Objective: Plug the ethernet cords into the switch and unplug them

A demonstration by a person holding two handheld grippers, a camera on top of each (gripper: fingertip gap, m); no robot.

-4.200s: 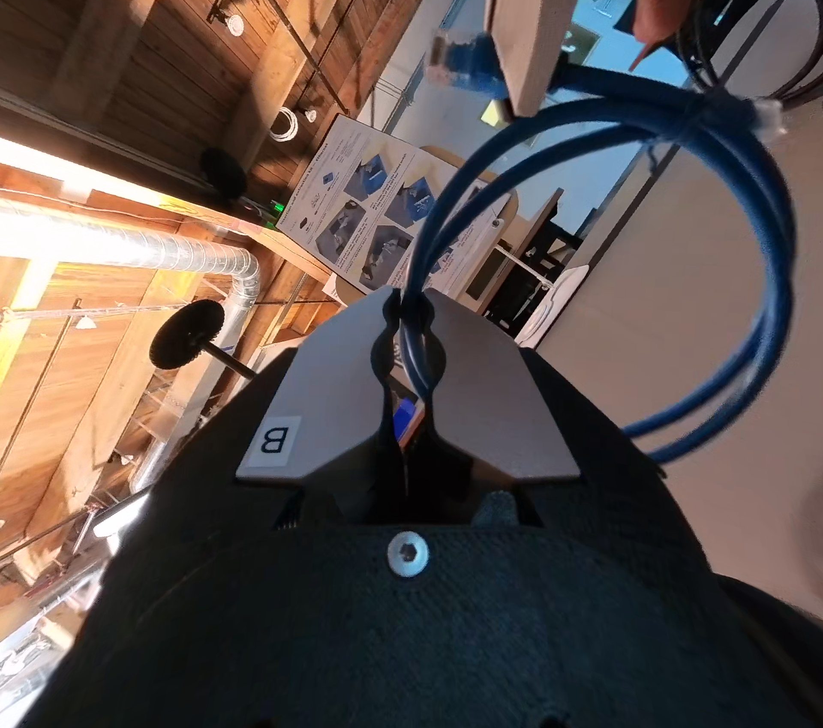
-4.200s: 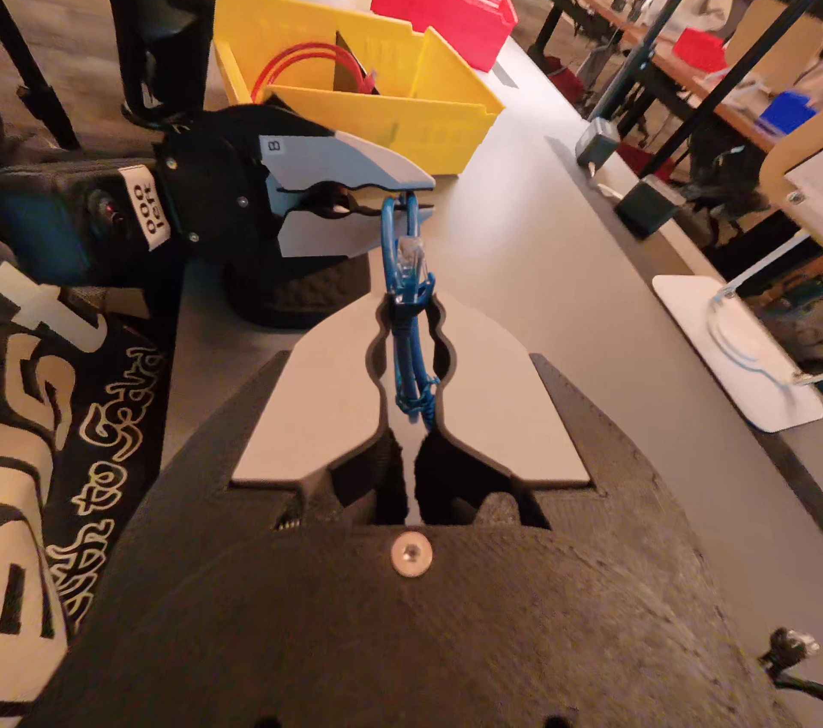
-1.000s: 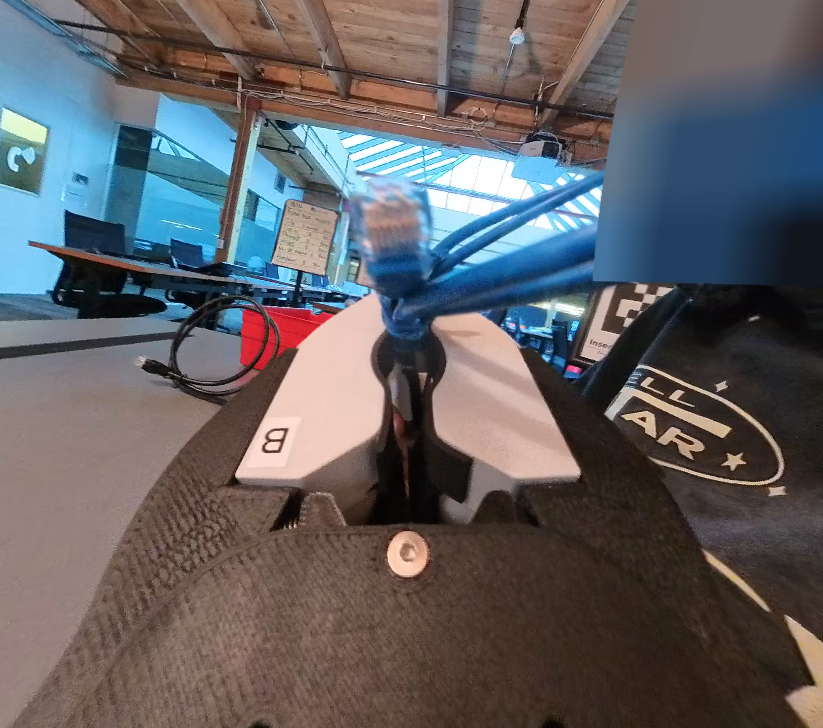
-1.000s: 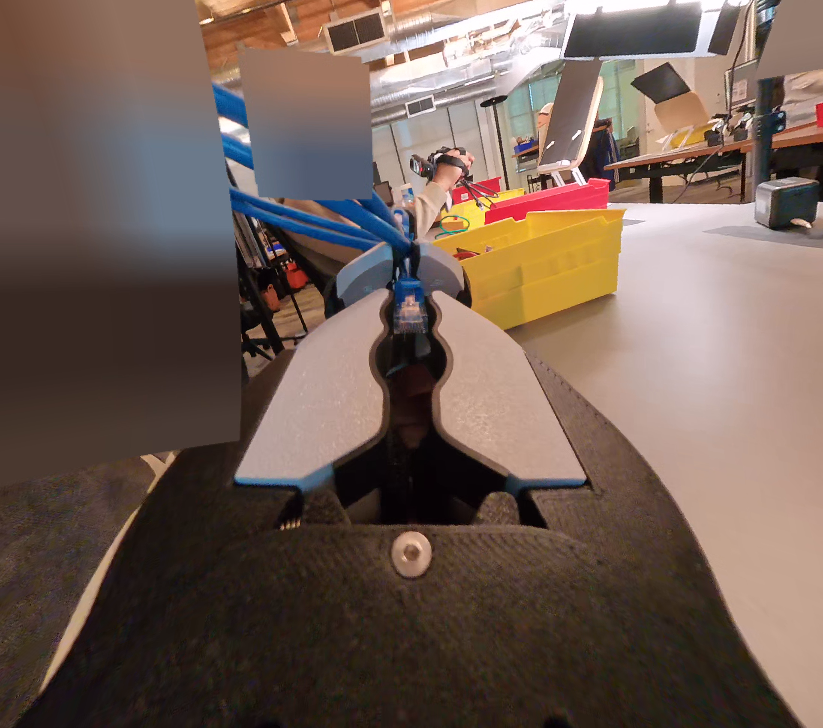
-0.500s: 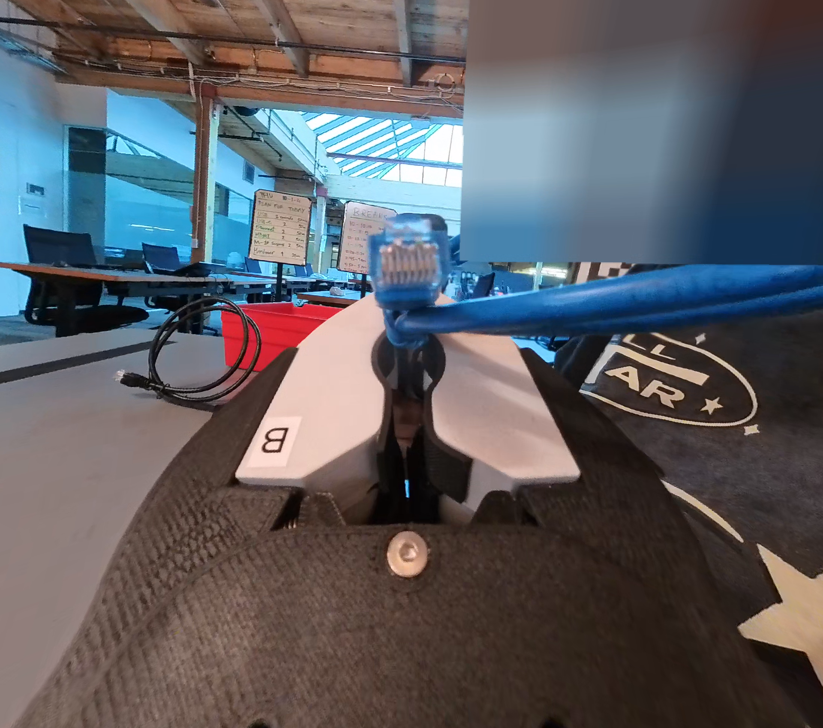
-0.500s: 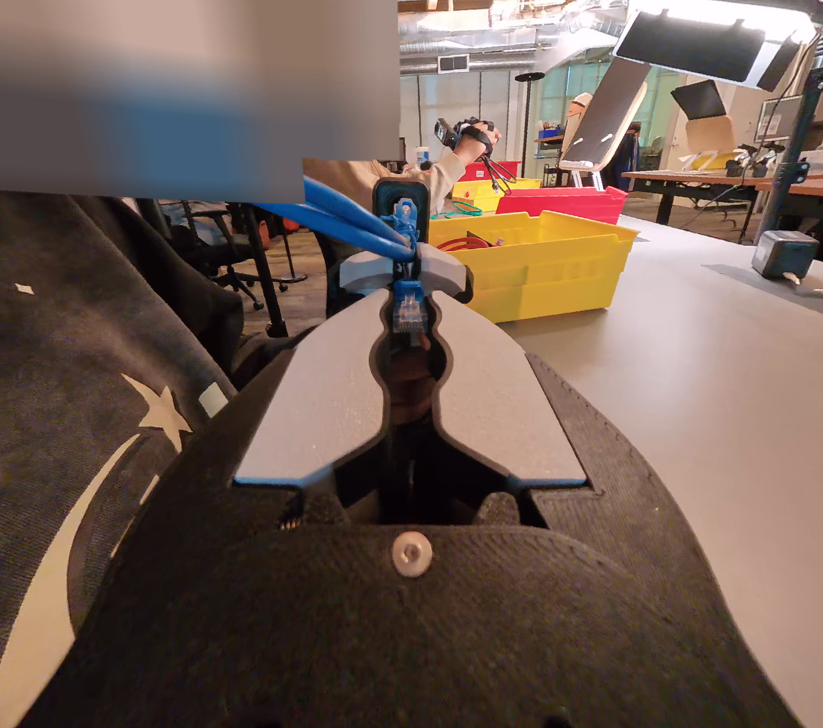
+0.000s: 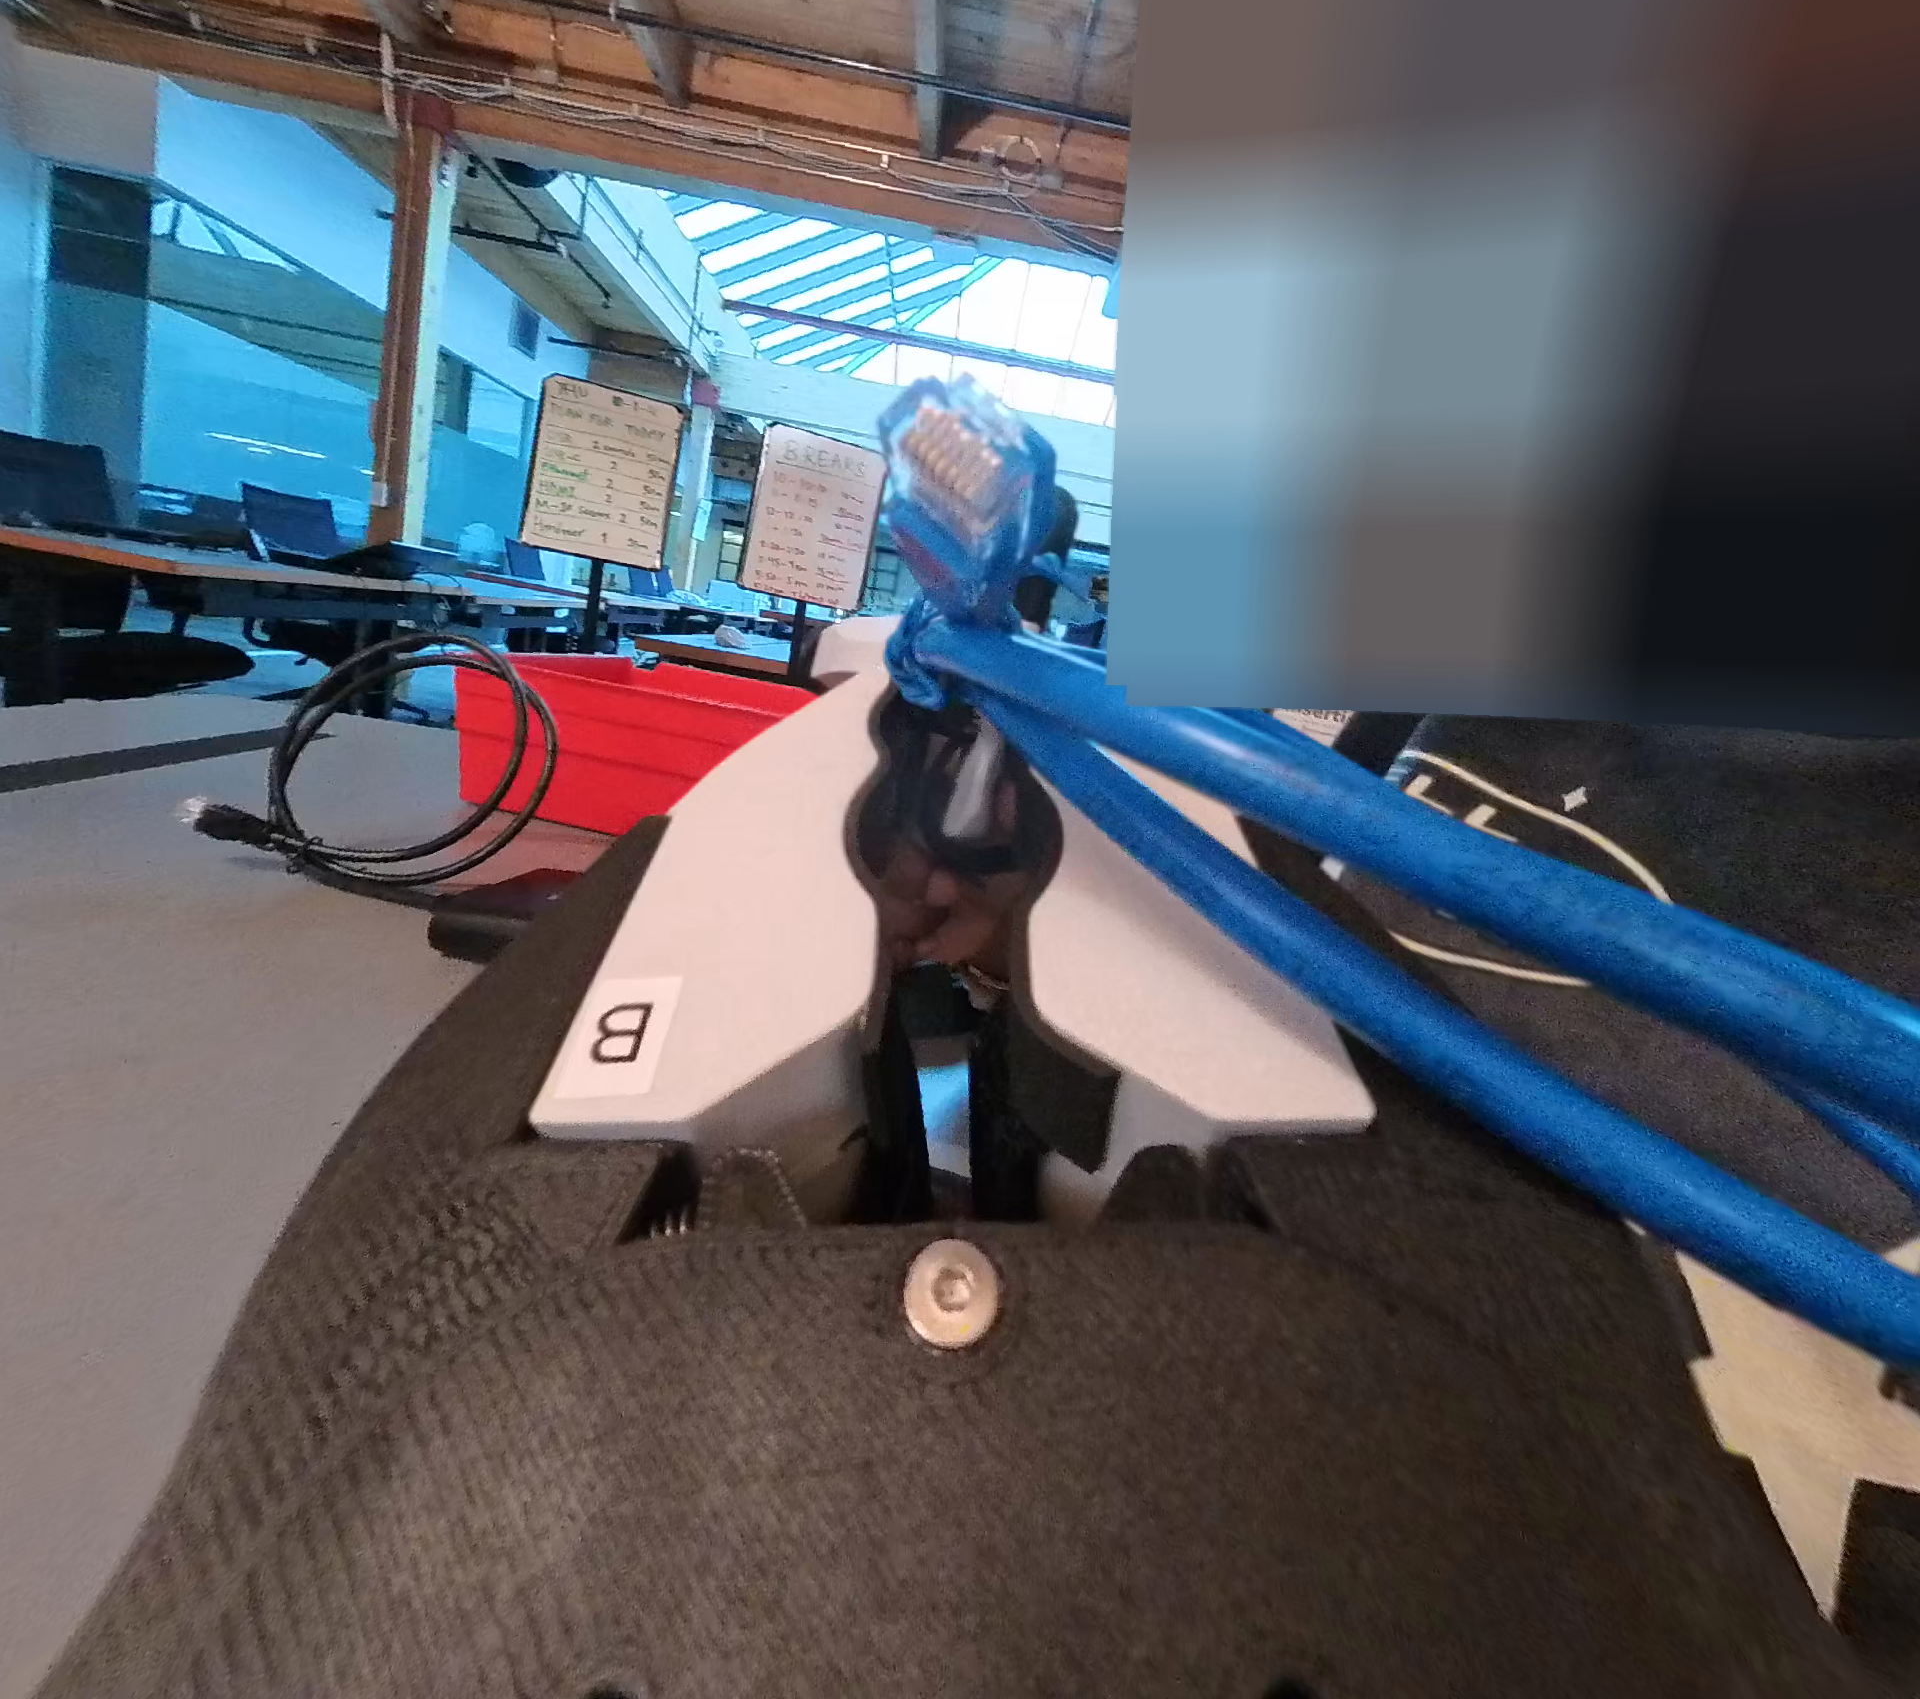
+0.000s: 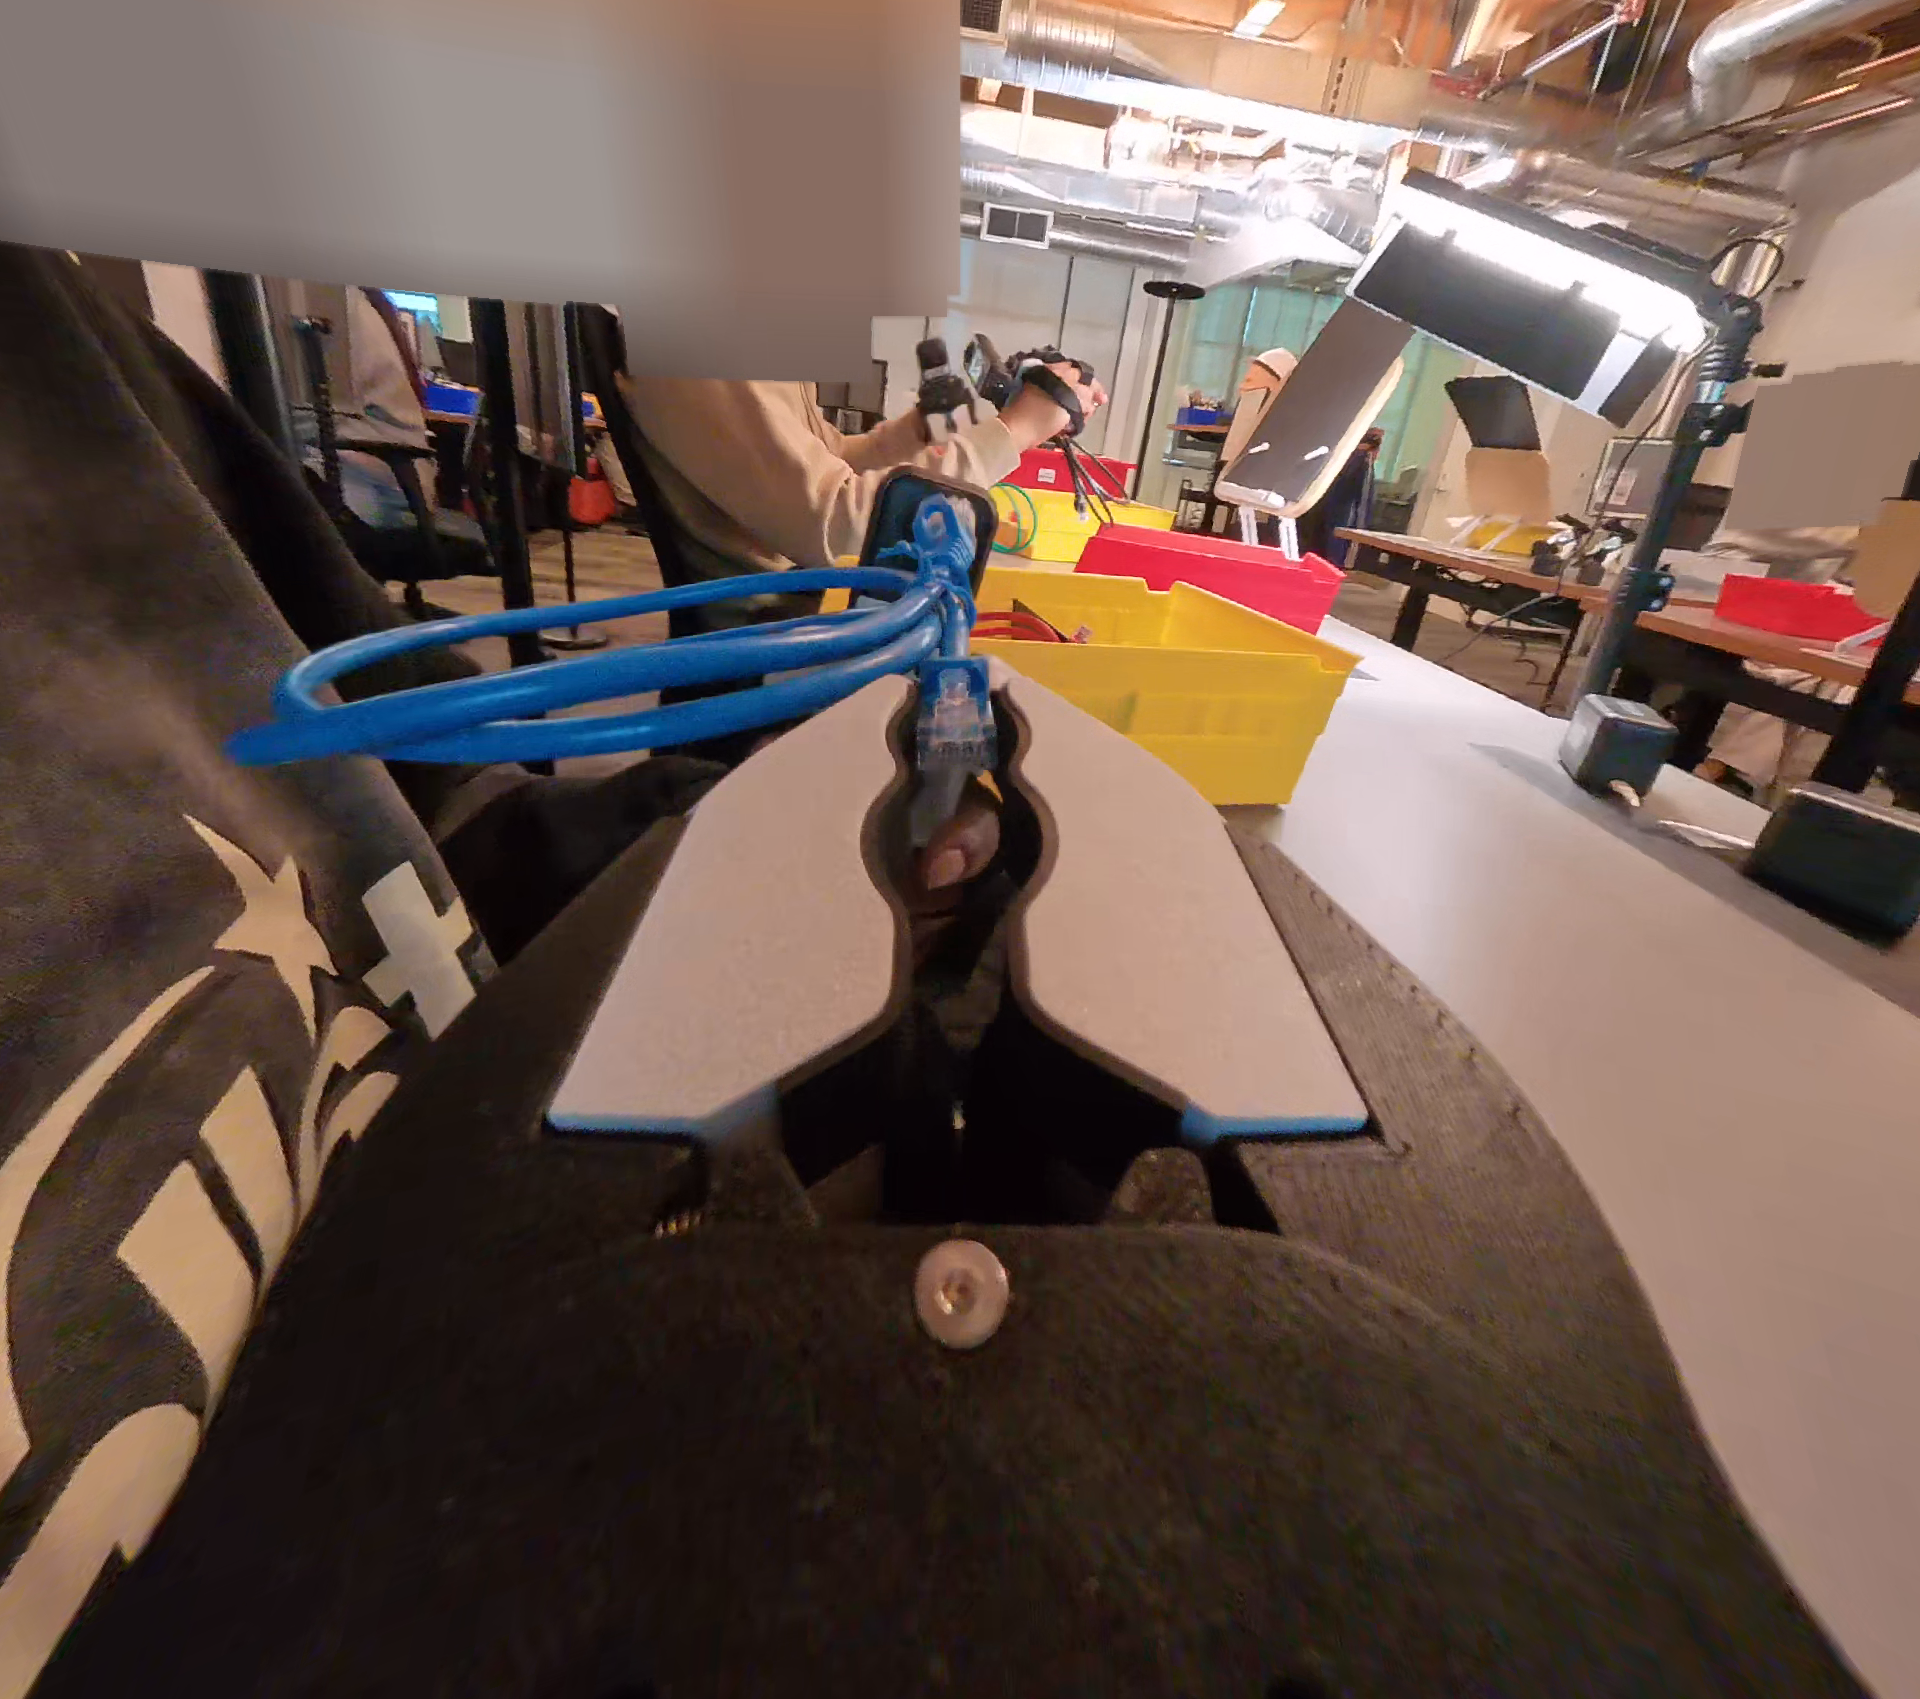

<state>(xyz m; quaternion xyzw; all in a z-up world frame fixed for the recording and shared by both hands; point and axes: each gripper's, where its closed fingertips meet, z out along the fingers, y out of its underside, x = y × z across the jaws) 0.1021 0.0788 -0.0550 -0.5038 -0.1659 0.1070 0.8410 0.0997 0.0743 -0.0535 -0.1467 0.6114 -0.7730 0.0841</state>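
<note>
Blue ethernet cord [image 7: 1351, 860] is clamped near one plug [image 7: 961, 496] by the left gripper [image 7: 940, 693]; its other plug [image 8: 951, 714] is pinched between the right gripper [image 8: 951, 704] fingers, coils held above the worktop [image 8: 1558, 974] edge.

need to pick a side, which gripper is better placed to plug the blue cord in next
Left, probably: its gripper holds the blue cord just behind a plug that juts forward. The right gripper has its plug lying between the fingers. No switch visible.
</note>
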